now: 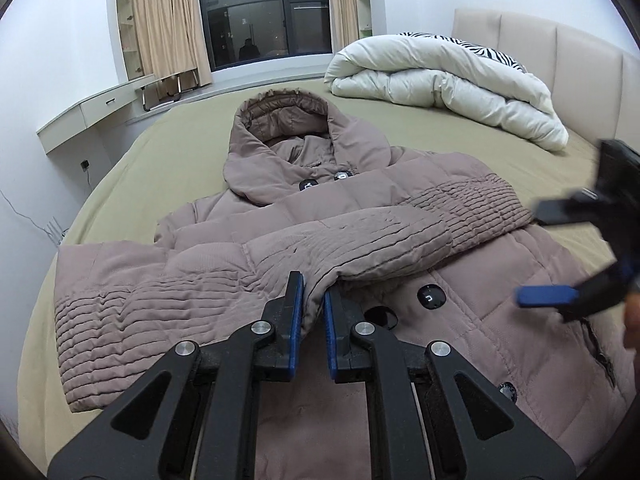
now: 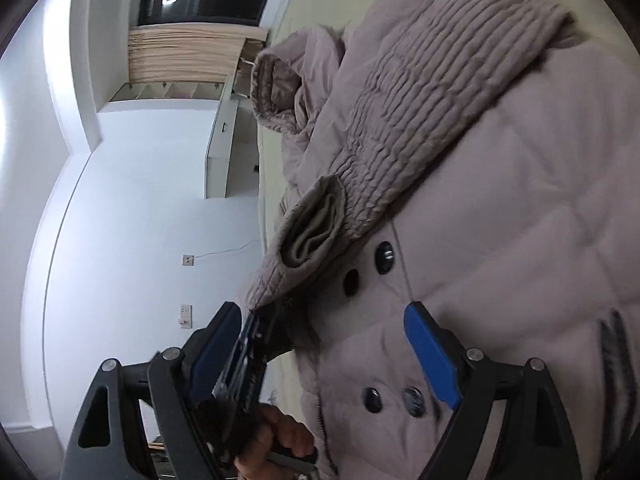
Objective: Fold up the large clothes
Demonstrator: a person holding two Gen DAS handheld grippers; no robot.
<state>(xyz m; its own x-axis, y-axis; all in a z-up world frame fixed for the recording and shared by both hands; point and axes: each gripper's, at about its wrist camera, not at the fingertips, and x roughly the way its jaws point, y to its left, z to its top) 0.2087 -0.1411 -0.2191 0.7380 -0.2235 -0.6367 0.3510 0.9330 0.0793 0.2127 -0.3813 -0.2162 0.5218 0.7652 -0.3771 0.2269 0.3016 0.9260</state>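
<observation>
A mauve hooded puffer coat (image 1: 360,208) lies face up on the bed, hood toward the window, black buttons down the front. Its right-hand sleeve (image 1: 472,204) lies folded across the chest. My left gripper (image 1: 314,294) is shut on the cuff of the other sleeve (image 1: 352,240), which is drawn over the coat's front. My right gripper (image 1: 532,256) is open and empty above the coat's right side. In the right wrist view, rolled sideways, the right gripper (image 2: 320,328) is open over the coat front (image 2: 500,240), and the left gripper (image 2: 252,340) holds the cuff (image 2: 312,232).
The olive bed sheet (image 1: 168,152) surrounds the coat. A rolled white duvet (image 1: 440,84) lies at the head of the bed by the padded headboard (image 1: 580,56). A white desk (image 1: 88,112) and a curtained window (image 1: 264,12) stand beyond the bed's far side.
</observation>
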